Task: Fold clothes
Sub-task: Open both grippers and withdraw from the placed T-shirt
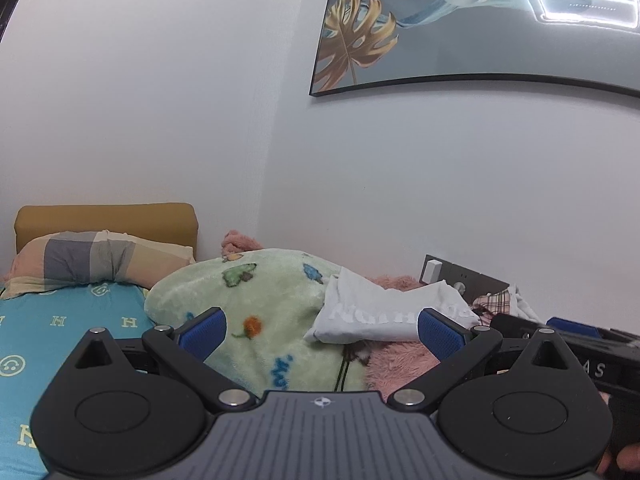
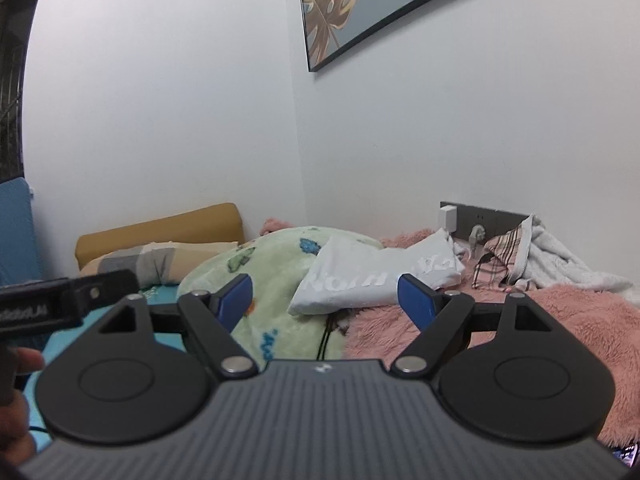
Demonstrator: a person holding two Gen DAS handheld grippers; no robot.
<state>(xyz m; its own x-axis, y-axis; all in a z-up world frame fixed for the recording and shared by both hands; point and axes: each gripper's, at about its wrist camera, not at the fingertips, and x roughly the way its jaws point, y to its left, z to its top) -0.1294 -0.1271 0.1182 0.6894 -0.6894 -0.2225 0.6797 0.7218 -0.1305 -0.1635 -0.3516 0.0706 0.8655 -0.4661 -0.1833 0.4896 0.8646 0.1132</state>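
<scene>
Folded white shirt [image 1: 384, 316] lies ahead; left gripper [image 1: 322, 330], right gripper [image 2: 325, 298] level, jaws spread, empty.

A smooth white cloth shirt [image 2: 360, 280] is seen draped on a green fleece blanket [image 1: 256, 304] of soft, napped finish. Beside the shirt, a pink throw [image 2: 560, 320] is shown shaggy and long-piled. Matt black plastic arms, ribbed blue pads [image 1: 202, 334] and shiny metal pins are seen on the left gripper [image 1: 320, 334].
</scene>
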